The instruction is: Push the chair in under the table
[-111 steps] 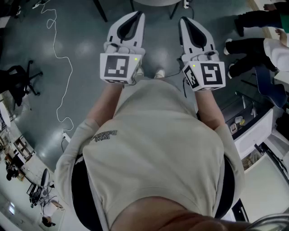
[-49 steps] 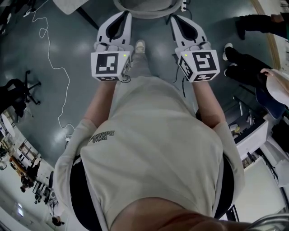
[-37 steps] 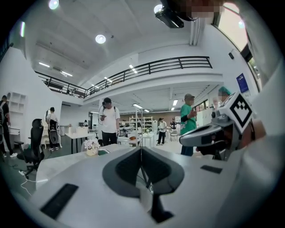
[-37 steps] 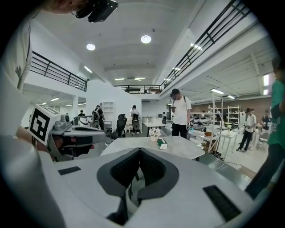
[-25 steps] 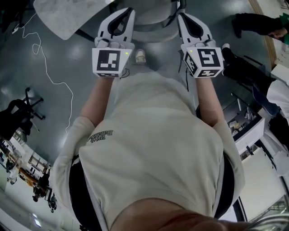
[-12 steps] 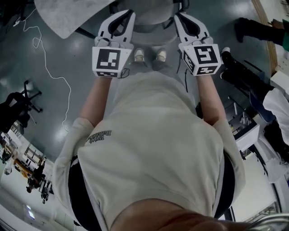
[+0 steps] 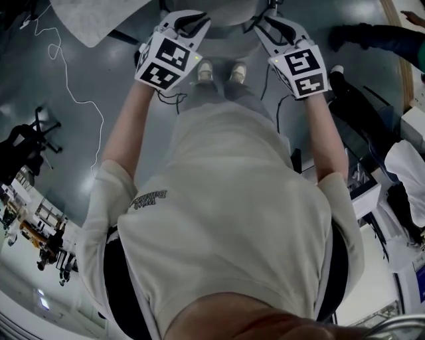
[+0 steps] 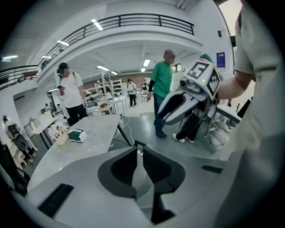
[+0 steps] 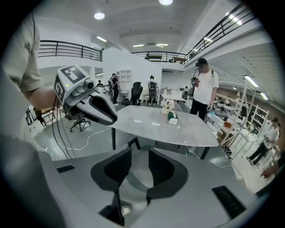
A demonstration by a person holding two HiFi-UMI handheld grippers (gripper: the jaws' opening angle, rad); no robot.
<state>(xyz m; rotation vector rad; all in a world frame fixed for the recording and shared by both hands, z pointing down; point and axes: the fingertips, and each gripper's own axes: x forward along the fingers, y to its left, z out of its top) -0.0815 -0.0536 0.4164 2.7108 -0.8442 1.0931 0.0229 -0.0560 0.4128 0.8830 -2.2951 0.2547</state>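
Over the grey chair (image 7: 226, 8), both grippers tilt lower than a second ago: left gripper (image 7: 191, 21) jaws together, right gripper (image 7: 267, 24) jaws opening, gripping nothing.

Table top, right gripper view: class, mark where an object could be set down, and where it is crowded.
The table is bare from its left end to the green box, along the near rim, and from the box to the right corner. Crowded only mid-table, where the flowers stand just behind the box.
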